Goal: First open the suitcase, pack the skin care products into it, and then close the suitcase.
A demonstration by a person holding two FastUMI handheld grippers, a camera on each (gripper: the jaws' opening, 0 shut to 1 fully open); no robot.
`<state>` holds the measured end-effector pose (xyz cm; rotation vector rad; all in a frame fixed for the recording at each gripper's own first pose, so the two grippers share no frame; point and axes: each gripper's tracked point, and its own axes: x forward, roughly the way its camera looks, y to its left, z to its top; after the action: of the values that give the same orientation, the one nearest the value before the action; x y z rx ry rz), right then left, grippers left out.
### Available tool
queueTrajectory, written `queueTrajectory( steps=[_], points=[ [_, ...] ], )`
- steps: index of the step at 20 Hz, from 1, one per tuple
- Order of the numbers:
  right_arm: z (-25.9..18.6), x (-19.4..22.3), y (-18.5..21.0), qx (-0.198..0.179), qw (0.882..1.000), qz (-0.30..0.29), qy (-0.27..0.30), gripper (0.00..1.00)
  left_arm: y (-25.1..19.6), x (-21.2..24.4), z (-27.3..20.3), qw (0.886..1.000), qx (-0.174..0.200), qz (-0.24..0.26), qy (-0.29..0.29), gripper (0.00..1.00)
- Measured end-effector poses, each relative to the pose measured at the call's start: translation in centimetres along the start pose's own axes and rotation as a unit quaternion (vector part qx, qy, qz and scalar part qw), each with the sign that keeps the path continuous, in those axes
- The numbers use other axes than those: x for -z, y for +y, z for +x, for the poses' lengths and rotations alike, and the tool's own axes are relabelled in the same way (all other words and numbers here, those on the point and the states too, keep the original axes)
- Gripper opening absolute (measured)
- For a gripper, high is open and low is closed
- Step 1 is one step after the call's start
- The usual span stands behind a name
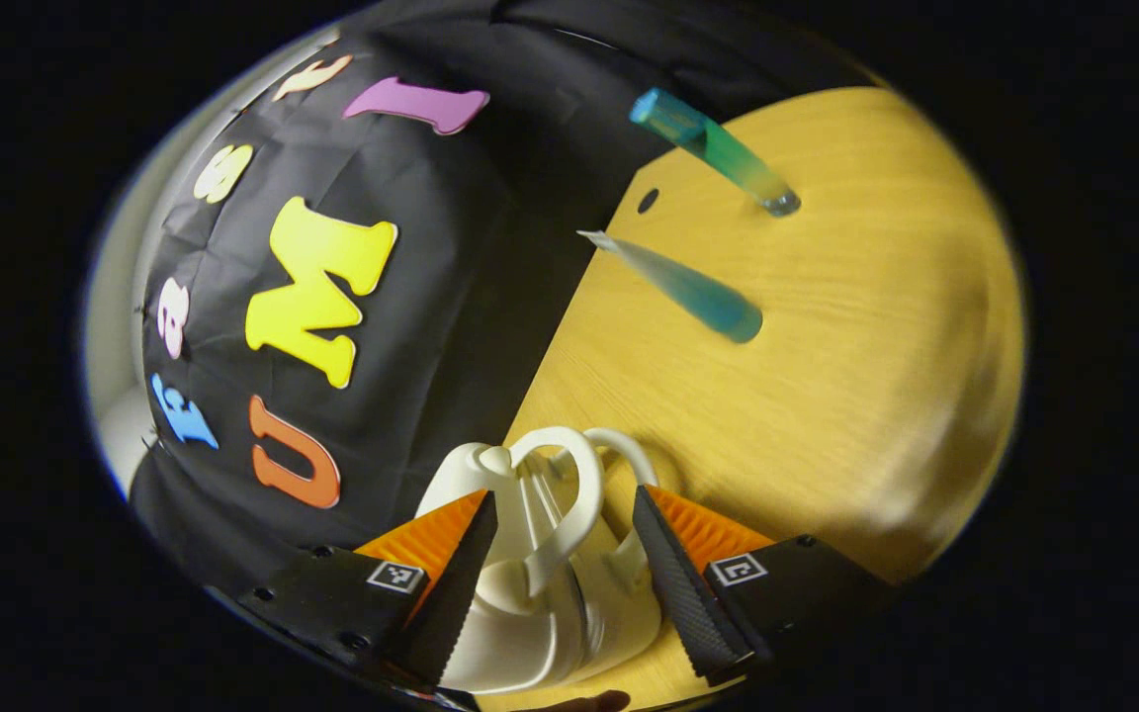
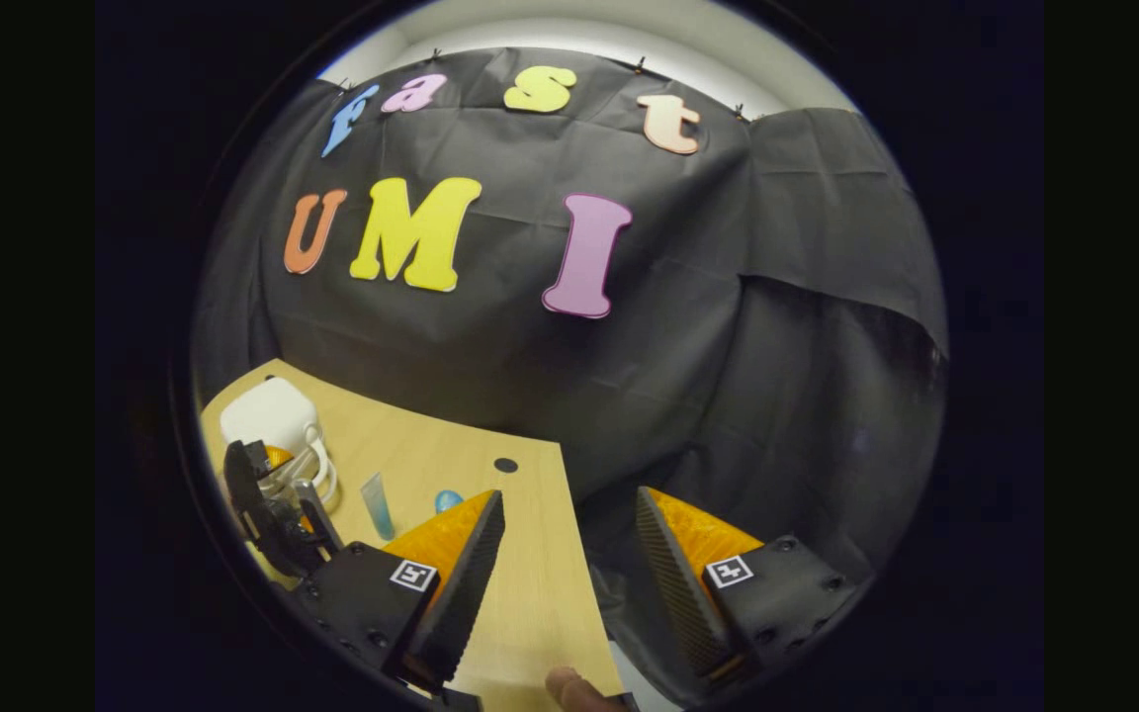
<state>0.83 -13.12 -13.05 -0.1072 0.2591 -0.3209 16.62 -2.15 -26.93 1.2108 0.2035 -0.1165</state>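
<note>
Your left gripper sits low at the white suitcase, fingers spread apart on either side of its looped white handles; the handles stand in the gap between the fingers, and you cannot tell if either finger actually touches them. The suitcase lies closed on the wooden table, at 6 o'clock in the left gripper view. Two skin care tubes lie further out on the table: a teal tube at about 1 o'clock from the handles, and a blue-green tube beyond it, nearer the table's far edge, the two apart from each other. A small dark hole marks the tabletop at 12 o'clock near the tubes. Your right gripper hangs over the table's edge with its fingers wide apart, nothing between them, facing the black cloth wall. In the right gripper view the suitcase shows at 9 o'clock with your other gripper at its handles, and the tubes lie just right of it, well apart from your right gripper. A fingertip shows at 6 o'clock in that view.
</note>
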Motion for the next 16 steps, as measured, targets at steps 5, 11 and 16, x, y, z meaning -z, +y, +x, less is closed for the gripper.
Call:
queueTrajectory(
  steps=[5,11,16],
  points=[
    [0.3,1.2,1.7,-0.018,1.000,-0.015,0.016,0.80,0.3,0.7,1.1,0.999,0.003,0.050,0.022,0.51],
    [0.4,1.5,2.7,-0.015,0.999,0.000,0.032,0.80,0.9,0.2,0.5,0.998,0.031,0.045,0.024,0.08],
    [0.3,1.1,3.8,-0.005,0.999,0.009,0.035,0.80,3.5,0.1,-1.3,0.997,0.067,-0.042,0.023,0.05]
  ],
)
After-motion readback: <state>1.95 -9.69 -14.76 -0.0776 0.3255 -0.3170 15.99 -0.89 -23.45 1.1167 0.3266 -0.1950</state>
